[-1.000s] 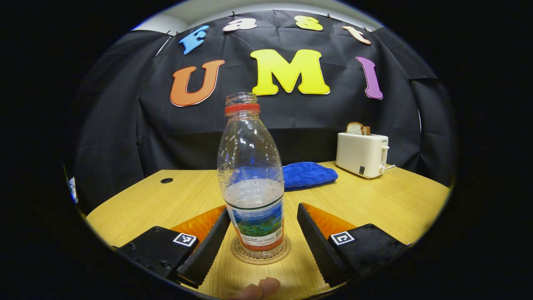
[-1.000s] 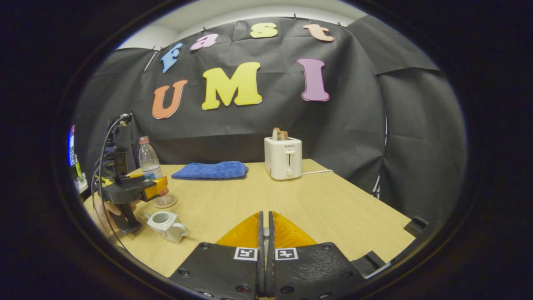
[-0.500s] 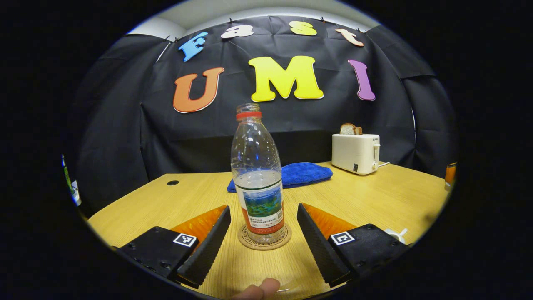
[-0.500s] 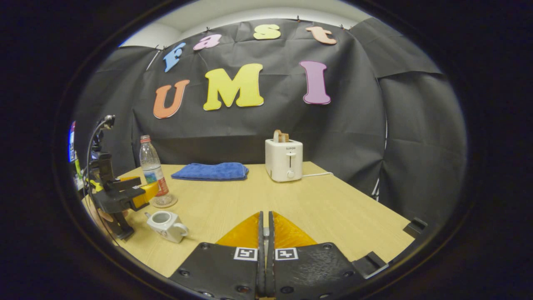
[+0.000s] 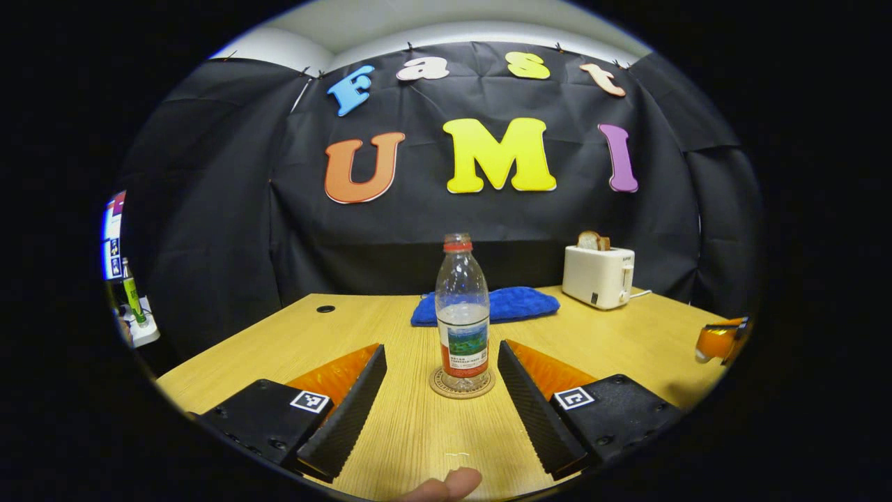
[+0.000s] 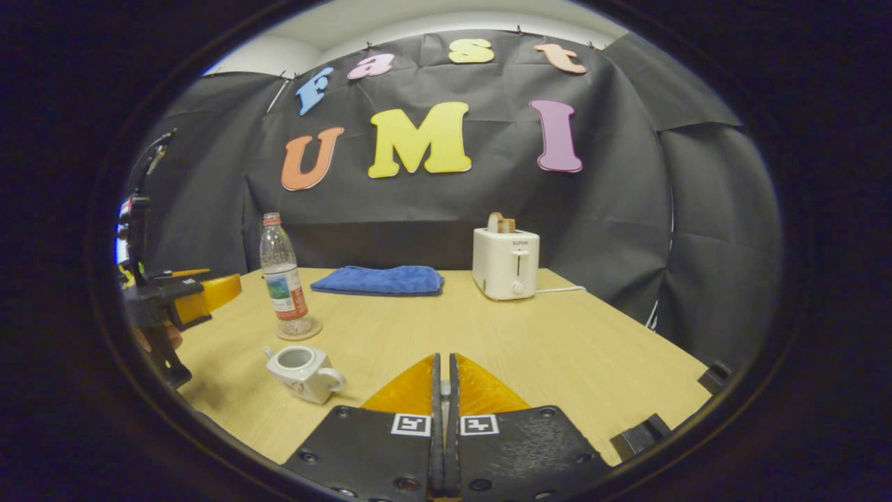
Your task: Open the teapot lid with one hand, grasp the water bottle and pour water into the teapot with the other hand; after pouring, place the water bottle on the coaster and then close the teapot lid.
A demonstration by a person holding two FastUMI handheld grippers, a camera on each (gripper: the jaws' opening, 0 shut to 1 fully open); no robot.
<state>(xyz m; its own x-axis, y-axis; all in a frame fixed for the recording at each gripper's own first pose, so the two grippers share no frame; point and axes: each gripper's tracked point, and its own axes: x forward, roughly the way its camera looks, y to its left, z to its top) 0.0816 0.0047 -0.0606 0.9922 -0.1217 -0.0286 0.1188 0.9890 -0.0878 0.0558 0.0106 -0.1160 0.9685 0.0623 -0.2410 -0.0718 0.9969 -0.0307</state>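
**Bottle parked, lid next**

My left gripper hangs with fingers wide apart, the bottle upright on the coaster ahead, untouched. I judge pouring done; closing the teapot remains. My right gripper has its fingers pressed together; whether the lid sits between them I cannot tell. The right gripper view shows the teapot open on the table, near the coaster. Next: bring the lid over that opening.

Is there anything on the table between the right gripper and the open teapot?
Nothing visible: bare table lies between the right gripper and the teapot. The water bottle stands on its coaster farther back.
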